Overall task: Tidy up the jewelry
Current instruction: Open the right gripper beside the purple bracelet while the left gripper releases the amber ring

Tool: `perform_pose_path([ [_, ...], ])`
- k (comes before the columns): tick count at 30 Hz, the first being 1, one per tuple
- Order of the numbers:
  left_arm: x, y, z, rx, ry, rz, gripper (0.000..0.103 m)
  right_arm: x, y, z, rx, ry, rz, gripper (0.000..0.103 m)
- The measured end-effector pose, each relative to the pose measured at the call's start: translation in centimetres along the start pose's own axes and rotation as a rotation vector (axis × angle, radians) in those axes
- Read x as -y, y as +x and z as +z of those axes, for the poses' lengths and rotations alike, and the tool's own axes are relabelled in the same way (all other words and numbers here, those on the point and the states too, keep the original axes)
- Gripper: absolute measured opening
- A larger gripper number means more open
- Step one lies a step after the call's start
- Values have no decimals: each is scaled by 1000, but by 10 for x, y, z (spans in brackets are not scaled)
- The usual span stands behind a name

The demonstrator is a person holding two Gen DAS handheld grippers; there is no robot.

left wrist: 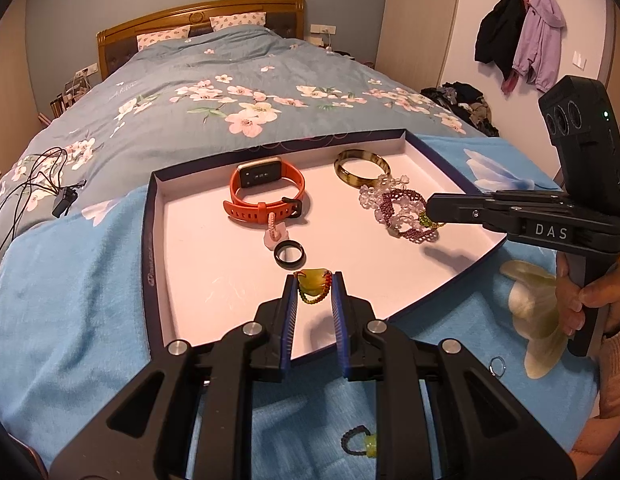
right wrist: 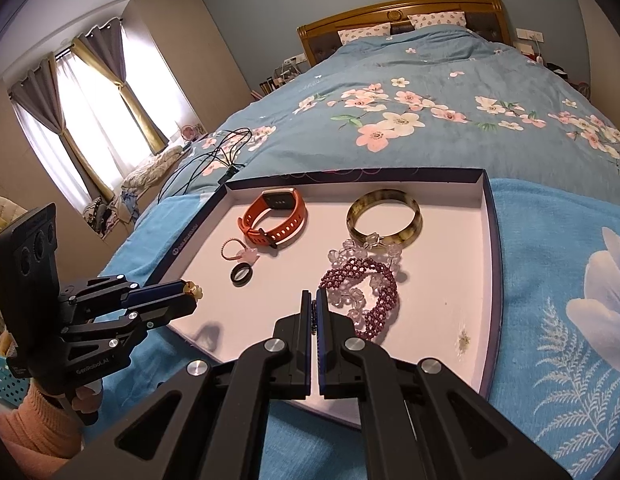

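Observation:
A shallow white tray [left wrist: 213, 264] with a dark blue rim lies on the blue blanket. My left gripper [left wrist: 314, 282] hangs over its near edge, shut on a yellow-green pendant [left wrist: 312, 282] with a red and green cord. The right wrist view shows that left gripper [right wrist: 191, 292] at the tray's [right wrist: 496, 280] left side. My right gripper [right wrist: 314, 296] is shut on a strand of small beads [right wrist: 313, 314] beside the purple bead bracelet [right wrist: 366, 292]. The right gripper [left wrist: 430, 210] comes in from the right, green beads [left wrist: 426, 221] under its tip, touching the purple bracelet [left wrist: 406, 220].
The tray also holds an orange smartwatch [left wrist: 265, 192], a tortoiseshell bangle [left wrist: 362, 168], a clear bead bracelet [left wrist: 374, 196], a black ring [left wrist: 289, 254] and a pink cord charm [left wrist: 274, 232]. On the blanket lie a thin silver ring [left wrist: 496, 366] and a black-corded charm [left wrist: 360, 442].

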State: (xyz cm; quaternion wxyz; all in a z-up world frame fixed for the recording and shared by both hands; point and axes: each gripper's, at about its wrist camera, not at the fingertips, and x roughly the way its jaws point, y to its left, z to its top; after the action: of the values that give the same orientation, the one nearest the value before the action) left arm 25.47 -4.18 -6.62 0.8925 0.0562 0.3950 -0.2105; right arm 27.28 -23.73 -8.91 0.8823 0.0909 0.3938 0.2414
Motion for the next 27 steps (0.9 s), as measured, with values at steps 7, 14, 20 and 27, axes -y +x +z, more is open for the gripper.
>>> perform_pose_path([
  [7, -2, 11, 4, -19, -7, 3, 18, 2, 8, 1, -17, -1, -19, 1],
  [14, -5, 22, 5, -45, -18, 0, 18, 8, 12, 2, -20, 13, -39, 4],
  [20, -6, 29, 5, -56, -22, 1, 18, 9, 12, 2, -15, 10, -44, 4],
  [27, -7, 32, 6, -57, -22, 3, 18, 4, -3, 1, 29, 8, -32, 7],
])
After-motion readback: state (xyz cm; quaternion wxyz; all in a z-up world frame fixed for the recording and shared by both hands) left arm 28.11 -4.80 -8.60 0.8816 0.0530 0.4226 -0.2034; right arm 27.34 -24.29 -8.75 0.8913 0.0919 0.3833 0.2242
